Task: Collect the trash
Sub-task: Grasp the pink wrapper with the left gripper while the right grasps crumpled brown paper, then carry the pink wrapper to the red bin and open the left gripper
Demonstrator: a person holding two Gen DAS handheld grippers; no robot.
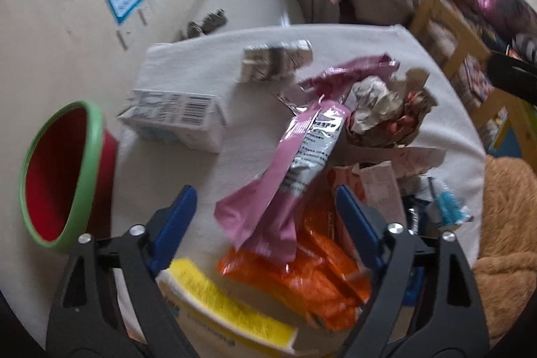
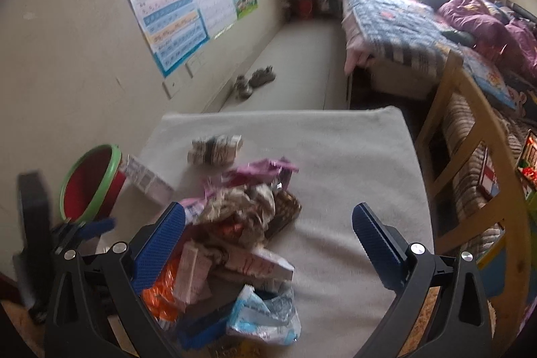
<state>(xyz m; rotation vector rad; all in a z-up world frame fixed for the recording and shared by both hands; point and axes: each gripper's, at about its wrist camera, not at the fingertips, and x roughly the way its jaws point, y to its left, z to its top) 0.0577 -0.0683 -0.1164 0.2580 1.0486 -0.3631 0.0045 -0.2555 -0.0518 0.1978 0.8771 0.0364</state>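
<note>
Left tongs released, jaws apart over the trash pile; pink wrapper and orange wrapper lie between the blue pads, no pad visibly pressing on them. Yellow-edged box at bottom centre of the left wrist view, just under the tongs.

Right tongs released too, wide apart, nothing gripped; left pad sits beside the heap, right pad over bare cloth.

Trash is heaped centre-to-lower-left of the white-covered desk: crumpled paper, a pinkish carton, light blue bag at the bottom. White carton lies apart at the desk's left edge, small striped box towards the far side.

Red bin with green rim at the left of the frame, just off the desk edge, tilted towards camera, interior looks bare. Frames motion-blurred.
</note>
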